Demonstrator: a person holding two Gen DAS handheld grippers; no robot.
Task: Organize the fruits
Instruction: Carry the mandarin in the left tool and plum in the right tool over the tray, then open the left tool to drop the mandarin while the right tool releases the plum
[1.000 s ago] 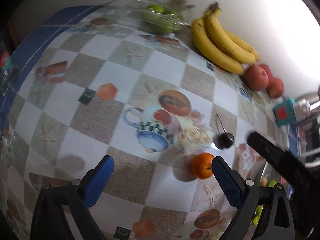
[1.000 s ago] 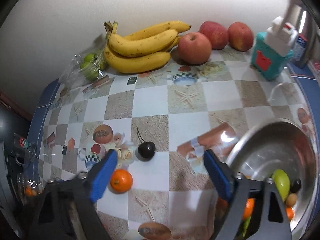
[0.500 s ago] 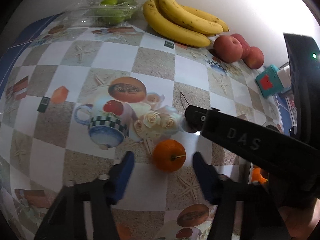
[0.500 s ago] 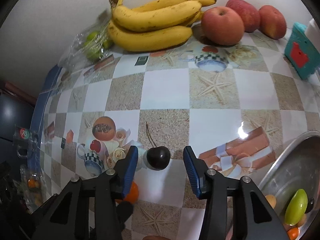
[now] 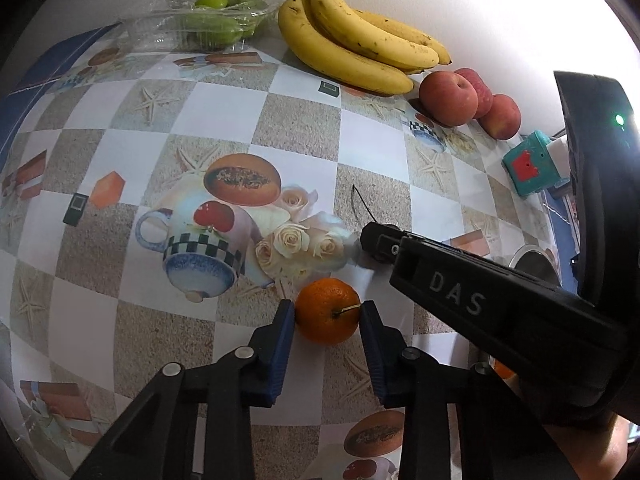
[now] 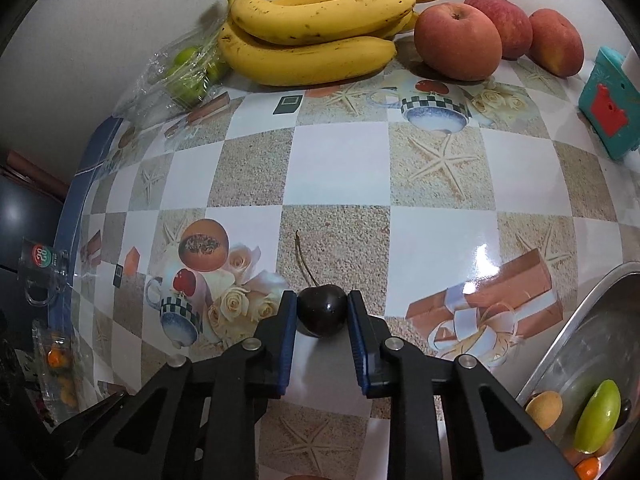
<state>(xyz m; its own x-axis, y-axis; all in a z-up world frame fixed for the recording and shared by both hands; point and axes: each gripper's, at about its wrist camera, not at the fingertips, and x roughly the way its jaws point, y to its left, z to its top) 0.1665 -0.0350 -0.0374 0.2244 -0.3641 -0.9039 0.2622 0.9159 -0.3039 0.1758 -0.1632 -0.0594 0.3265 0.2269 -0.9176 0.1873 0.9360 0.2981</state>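
Observation:
In the left wrist view my left gripper (image 5: pixel 327 314) is shut on a small orange (image 5: pixel 327 311) that rests on the patterned tablecloth. In the right wrist view my right gripper (image 6: pixel 322 308) is shut on a dark cherry (image 6: pixel 322 309) with a long stem, also on the cloth. The right gripper's black arm (image 5: pixel 480 292) crosses the left view and hides the cherry there. A metal bowl (image 6: pixel 576 340) at the lower right holds a green fruit (image 6: pixel 598 416) and several small fruits.
Bananas (image 6: pixel 316 28), three red apples (image 6: pixel 458 42) and a clear bag of green fruits (image 6: pixel 188 72) line the back wall. A teal toy box (image 6: pixel 610 100) stands at the right. The table's blue edge (image 6: pixel 76 192) runs along the left.
Both grippers have moved forward and down and closed: the left one onto the orange, the right one onto the cherry.

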